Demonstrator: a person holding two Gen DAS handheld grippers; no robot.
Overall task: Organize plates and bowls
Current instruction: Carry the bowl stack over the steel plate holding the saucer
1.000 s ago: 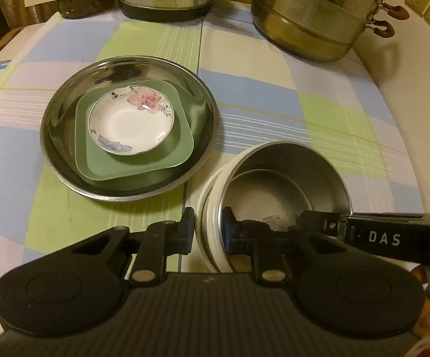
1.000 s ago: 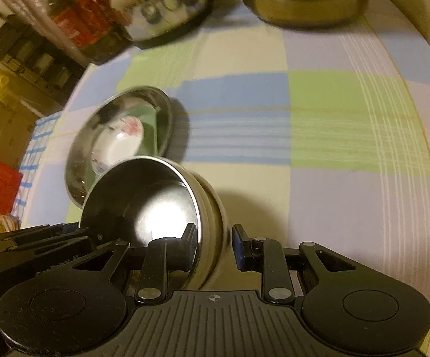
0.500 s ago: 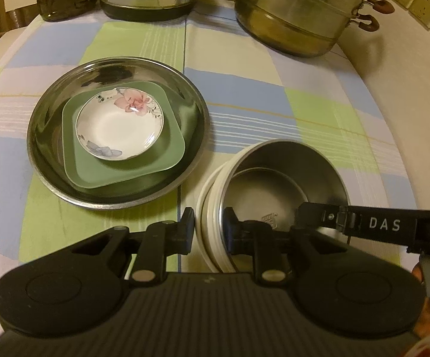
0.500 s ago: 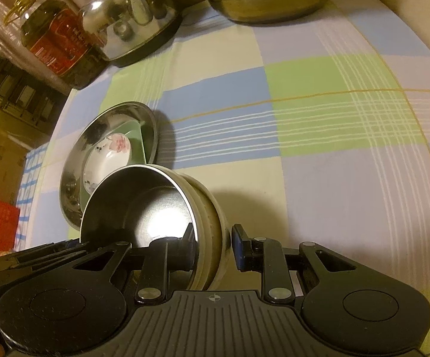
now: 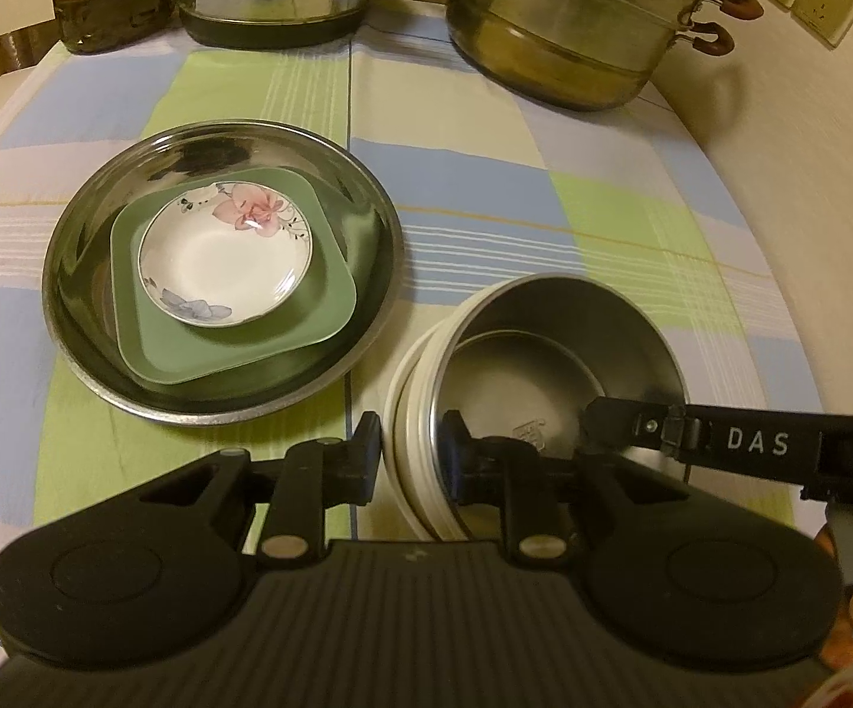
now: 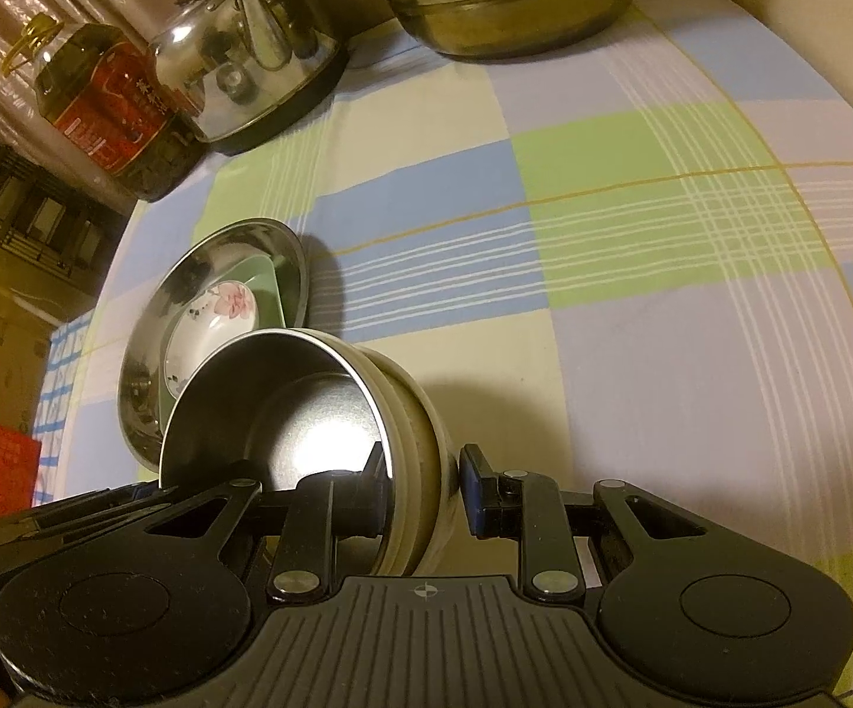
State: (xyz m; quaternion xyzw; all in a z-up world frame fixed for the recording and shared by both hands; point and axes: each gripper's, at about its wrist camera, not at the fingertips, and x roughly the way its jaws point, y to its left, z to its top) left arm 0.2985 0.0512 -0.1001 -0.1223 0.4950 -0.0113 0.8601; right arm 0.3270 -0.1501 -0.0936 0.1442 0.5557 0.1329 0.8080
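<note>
Left wrist view: the left gripper (image 5: 411, 448) pinches the near rim of the stacked bowls (image 5: 550, 366), just right of the steel plate (image 5: 101, 354) on the tablecloth (image 5: 544, 189)

Right wrist view: the right gripper (image 6: 423, 484) pinches the bowls' other rim

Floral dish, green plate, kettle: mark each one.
Floral dish (image 5: 225, 259): left wrist view, on its white centre.
Green plate (image 5: 320, 289): left wrist view, on its bare right edge.
Kettle (image 6: 249, 53): right wrist view, on its shiny body.
</note>
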